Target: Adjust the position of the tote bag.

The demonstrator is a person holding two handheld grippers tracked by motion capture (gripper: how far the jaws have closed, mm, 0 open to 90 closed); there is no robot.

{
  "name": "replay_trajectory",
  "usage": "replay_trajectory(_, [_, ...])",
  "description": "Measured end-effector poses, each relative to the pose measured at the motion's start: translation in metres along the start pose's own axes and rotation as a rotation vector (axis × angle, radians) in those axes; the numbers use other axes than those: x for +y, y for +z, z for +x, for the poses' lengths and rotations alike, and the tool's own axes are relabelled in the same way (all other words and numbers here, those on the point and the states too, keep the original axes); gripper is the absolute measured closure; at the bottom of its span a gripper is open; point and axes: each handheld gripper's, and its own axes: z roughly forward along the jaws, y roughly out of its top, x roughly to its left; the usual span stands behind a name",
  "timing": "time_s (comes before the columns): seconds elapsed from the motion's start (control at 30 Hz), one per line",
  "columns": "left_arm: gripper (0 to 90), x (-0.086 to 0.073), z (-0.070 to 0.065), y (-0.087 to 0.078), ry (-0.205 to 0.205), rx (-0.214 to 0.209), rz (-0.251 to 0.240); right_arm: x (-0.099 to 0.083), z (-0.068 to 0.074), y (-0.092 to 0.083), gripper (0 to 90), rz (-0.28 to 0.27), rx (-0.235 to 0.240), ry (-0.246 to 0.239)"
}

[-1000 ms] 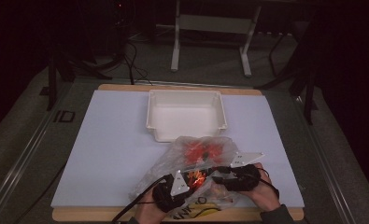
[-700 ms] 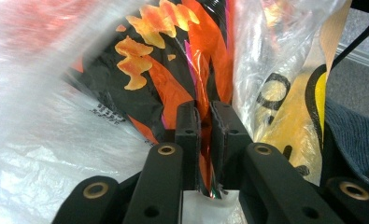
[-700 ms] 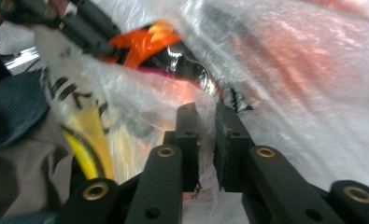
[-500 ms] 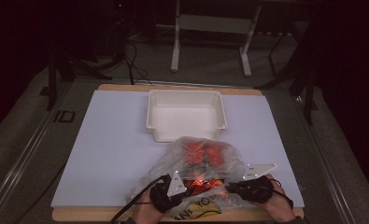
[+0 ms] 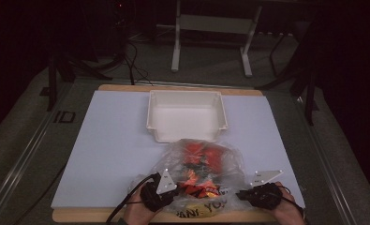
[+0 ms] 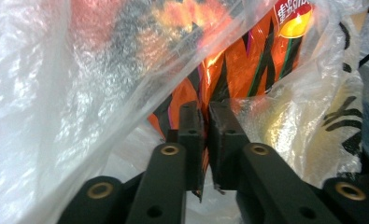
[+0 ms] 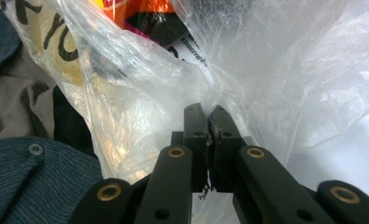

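White sheeting covers the bench (image 5: 103, 154). Between both grippers lies the plastic bag (image 5: 203, 164), its film pinched by the left gripper (image 6: 205, 122) and the right gripper (image 7: 209, 122), whose jaws have just closed. Beyond sits a white tray (image 5: 186, 115).

I see a clear plastic bag (image 5: 206, 178) lying crumpled at the near table edge, just in front of the white bin. Black lettering marks its near side. Inside lie orange and red packets (image 5: 199, 161), probably snack packs; their print is unreadable here.
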Motion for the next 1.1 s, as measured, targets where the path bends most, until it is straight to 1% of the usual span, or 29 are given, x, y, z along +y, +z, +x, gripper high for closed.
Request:
replay_trajectory(0.07, [75.2,-0.002,-0.001,-0.002,0.009,-0.014,-0.001,0.001,0.001,0.0,80.5,-0.003,0.009,-0.009])
replay_trajectory(0.1, [71.4,-0.003,-0.002,-0.004,0.014,-0.018,-0.005,0.002,0.003,-0.001,73.6,-0.014,0.008,-0.01])
replay_trajectory(0.2, [64.6,-0.005,-0.003,-0.011,0.017,-0.034,-0.025,0.009,0.006,-0.004,64.5,-0.076,0.022,-0.011])
replay_trajectory(0.23, [62.9,-0.005,-0.003,-0.013,0.012,-0.032,-0.028,0.011,0.006,-0.006,61.1,-0.098,0.03,-0.002])
replay_trajectory(0.27, [61.5,-0.006,-0.003,-0.015,0.012,-0.029,-0.027,0.014,0.006,-0.007,60.7,-0.121,0.04,0.006])
replay_trajectory(0.37, [59.9,-0.009,-0.003,-0.019,0.003,-0.031,-0.03,0.02,0.007,-0.013,57.2,-0.183,0.086,0.01])
replay_trajectory(0.47, [58.8,-0.012,-0.003,-0.023,-0.009,-0.032,-0.034,0.025,0.009,-0.016,54.8,-0.225,0.119,0.006])
replay_trajectory(0.5, [58.5,-0.014,-0.003,-0.025,-0.012,-0.032,-0.033,0.027,0.01,-0.017,54.1,-0.23,0.126,0.007])
replay_trajectory(0.57, [58.4,-0.016,-0.003,-0.026,-0.009,-0.03,-0.027,0.03,0.011,-0.018,52.7,-0.236,0.127,-0.008])
replay_trajectory(0.67, [58.3,-0.018,-0.002,-0.029,-0.012,-0.029,-0.027,0.033,0.011,-0.023,51.1,-0.252,0.117,-0.012])
replay_trajectory(0.77, [58.4,-0.02,-0.001,-0.031,-0.009,-0.03,-0.021,0.034,0.011,-0.029,50.6,-0.292,0.135,0.0])
replay_trajectory(0.87, [58.7,-0.023,-0.001,-0.031,-0.006,-0.026,-0.009,0.036,0.011,-0.032,50.7,-0.322,0.141,0.003])
replay_trajectory(1.0, [58.8,-0.026,0.001,-0.033,-0.017,-0.026,-0.013,0.038,0.01,-0.033,53.4,-0.366,0.145,0.021])
replay_trajectory(1.07, [58.9,-0.027,0.002,-0.032,-0.024,-0.03,-0.014,0.039,0.01,-0.03,55.7,-0.362,0.136,0.042])
replay_trajectory(1.1, [58.8,-0.027,0.002,-0.032,-0.023,-0.032,-0.011,0.04,0.01,-0.027,56.3,-0.348,0.131,0.051])
